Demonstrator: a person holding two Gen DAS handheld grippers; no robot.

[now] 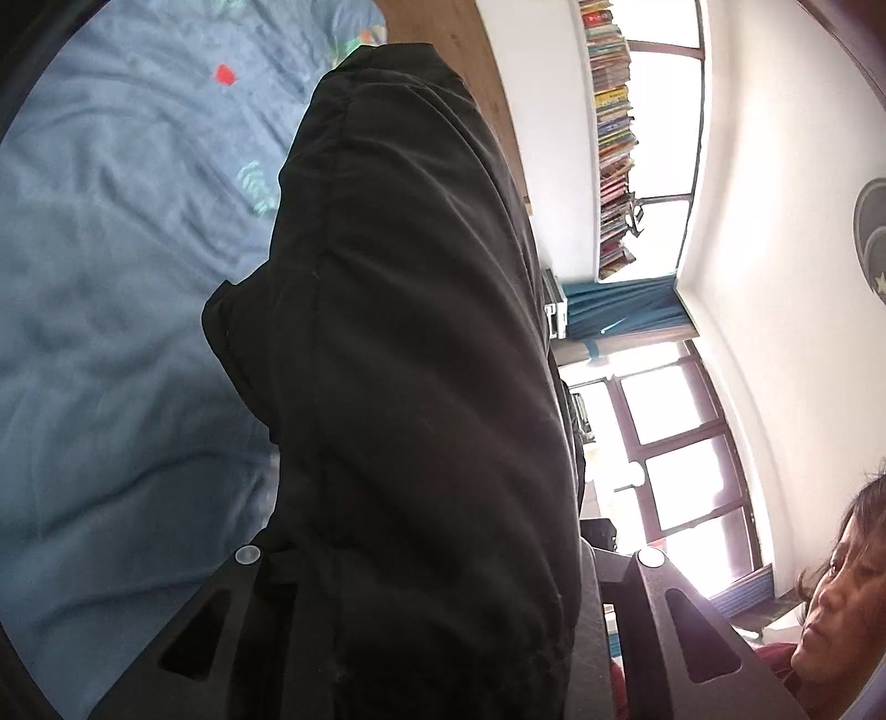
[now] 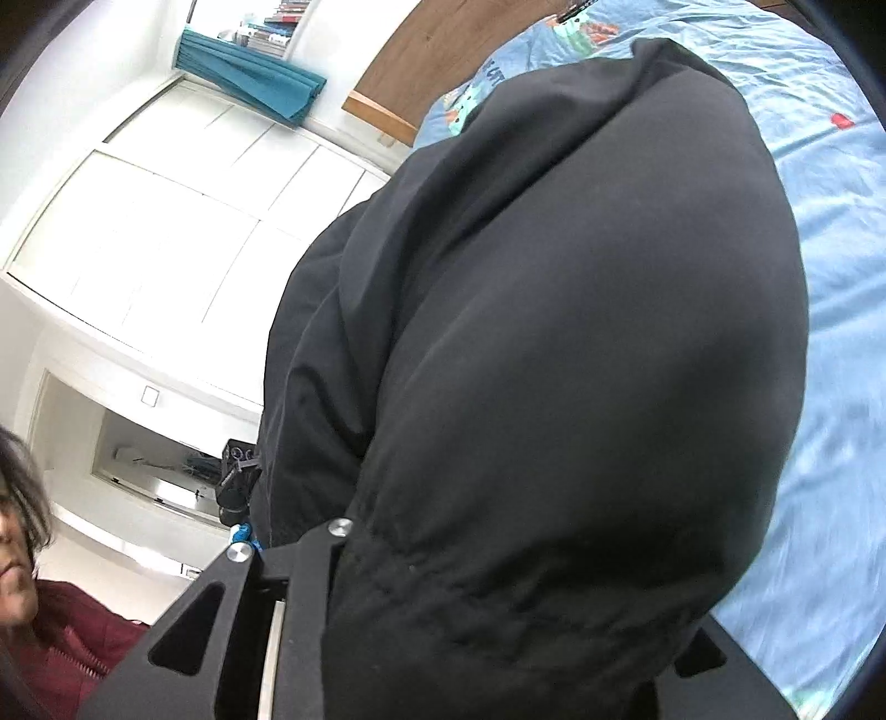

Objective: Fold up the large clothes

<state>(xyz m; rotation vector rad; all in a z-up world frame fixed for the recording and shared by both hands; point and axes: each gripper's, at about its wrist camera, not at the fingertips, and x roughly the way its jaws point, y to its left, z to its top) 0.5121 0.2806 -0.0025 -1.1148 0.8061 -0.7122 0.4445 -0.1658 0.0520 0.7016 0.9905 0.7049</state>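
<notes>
A large black padded garment (image 1: 415,332) hangs lifted above a blue bed sheet (image 1: 111,277) and fills the middle of the left wrist view. My left gripper (image 1: 443,559) is shut on its near edge, and the cloth is bunched between the two fingers (image 1: 246,559). In the right wrist view the same black garment (image 2: 554,332) bulges over my right gripper (image 2: 470,581), which is shut on it. One right finger (image 2: 288,570) shows at the left, while the other is mostly hidden under cloth. The sheet (image 2: 830,221) lies below and to the right.
A person in a dark red top (image 2: 55,637) stands close behind the grippers and also shows at the edge as a person (image 1: 841,598). A wooden headboard (image 2: 432,44), white wardrobe doors (image 2: 166,221), a teal curtain (image 2: 249,72), stacked books (image 1: 614,138) and a window (image 1: 681,443) surround the bed.
</notes>
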